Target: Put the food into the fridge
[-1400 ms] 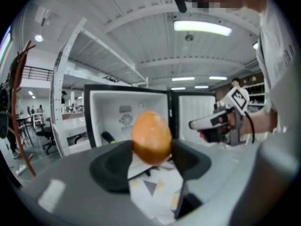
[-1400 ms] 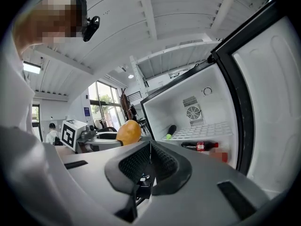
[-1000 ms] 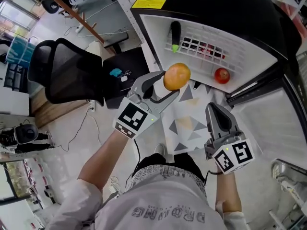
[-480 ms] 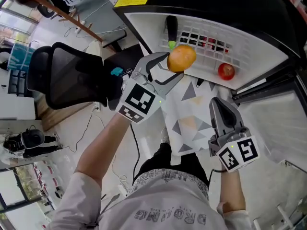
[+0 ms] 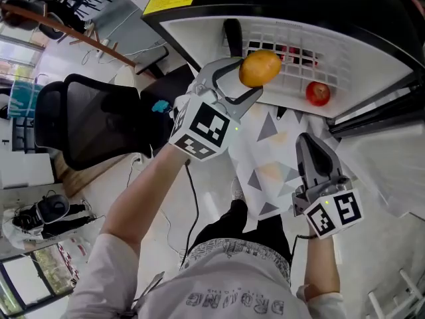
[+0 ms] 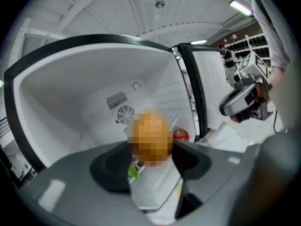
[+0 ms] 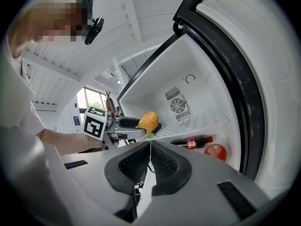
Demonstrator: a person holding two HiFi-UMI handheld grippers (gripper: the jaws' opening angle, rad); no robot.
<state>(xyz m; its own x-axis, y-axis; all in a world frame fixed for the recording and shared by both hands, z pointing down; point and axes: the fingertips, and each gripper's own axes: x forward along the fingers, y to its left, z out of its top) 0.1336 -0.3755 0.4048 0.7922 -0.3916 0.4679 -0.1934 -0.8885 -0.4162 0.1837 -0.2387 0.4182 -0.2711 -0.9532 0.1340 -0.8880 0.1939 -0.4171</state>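
Note:
In the head view my left gripper (image 5: pixel 251 76) is shut on an orange (image 5: pixel 260 67), held at the front edge of the open fridge's white wire shelf (image 5: pixel 332 52). The left gripper view shows that orange (image 6: pixel 150 136) between the two dark pads, with the fridge's inside behind it. A red apple (image 5: pixel 318 93) lies on the shelf at the right, a dark long vegetable (image 5: pixel 232 32) at the left. A cola bottle (image 7: pixel 192 141) and the apple (image 7: pixel 216 151) show in the right gripper view. My right gripper (image 5: pixel 307 142) hangs lower right of the orange, shut and empty.
A black office chair (image 5: pixel 99 118) stands at the left, with a black box (image 5: pixel 166 88) beside the fridge. The fridge door (image 5: pixel 385 145) stands open at the right. A white cloth with grey triangles (image 5: pixel 265 165) lies below the fridge opening.
My left gripper has carried the orange up and forward, from in front of the fridge to over the shelf's front edge. The right gripper has hardly moved.

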